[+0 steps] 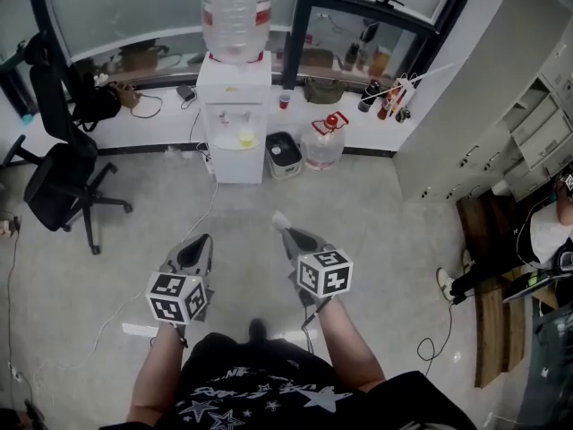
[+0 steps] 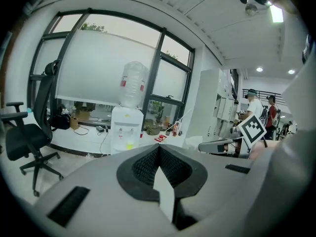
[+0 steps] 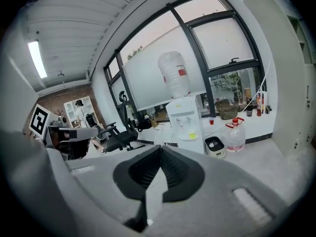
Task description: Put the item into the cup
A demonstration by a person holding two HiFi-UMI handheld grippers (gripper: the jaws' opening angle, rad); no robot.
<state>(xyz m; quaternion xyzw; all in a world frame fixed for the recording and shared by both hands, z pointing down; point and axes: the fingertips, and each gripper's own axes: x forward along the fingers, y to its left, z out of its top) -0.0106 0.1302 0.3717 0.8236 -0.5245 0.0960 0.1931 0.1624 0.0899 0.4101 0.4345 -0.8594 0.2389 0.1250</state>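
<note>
Left claw (image 2: 159,148): jaws shut, ribbed pads meeting at the tips, nothing between them. Right claw (image 3: 160,148): likewise shut and empty, pads pressed together. Both are held side by side at about the same level over bare grey floor (image 1: 385,240), tips pointing forward, a gap between the two. Directly behind each claw sits its marker cube, left (image 1: 177,296) and right (image 1: 324,273), and behind those the person's bare forearms (image 1: 349,348). A thin cable (image 1: 204,218) runs across the floor just ahead of the left claw. Further off to the left of the left claw stands a black office chair (image 1: 67,182). Straight ahead of both claws, well apart from them, is a white water dispenser (image 1: 235,119) carrying a large clear bottle (image 1: 235,12). Just right of its base stand a small black-and-white bin (image 1: 283,155) and a clear water jug with a red cap (image 1: 325,141). Behind these a white window ledge (image 1: 161,124) carries bags and bottles. A small red cup (image 1: 285,99) stands on it, far ahead of the right claw; cannot tell whether it is the task's cup. Cannot tell which thing is the item. Far right of the right claw are white cabinets (image 1: 466,124).
</note>
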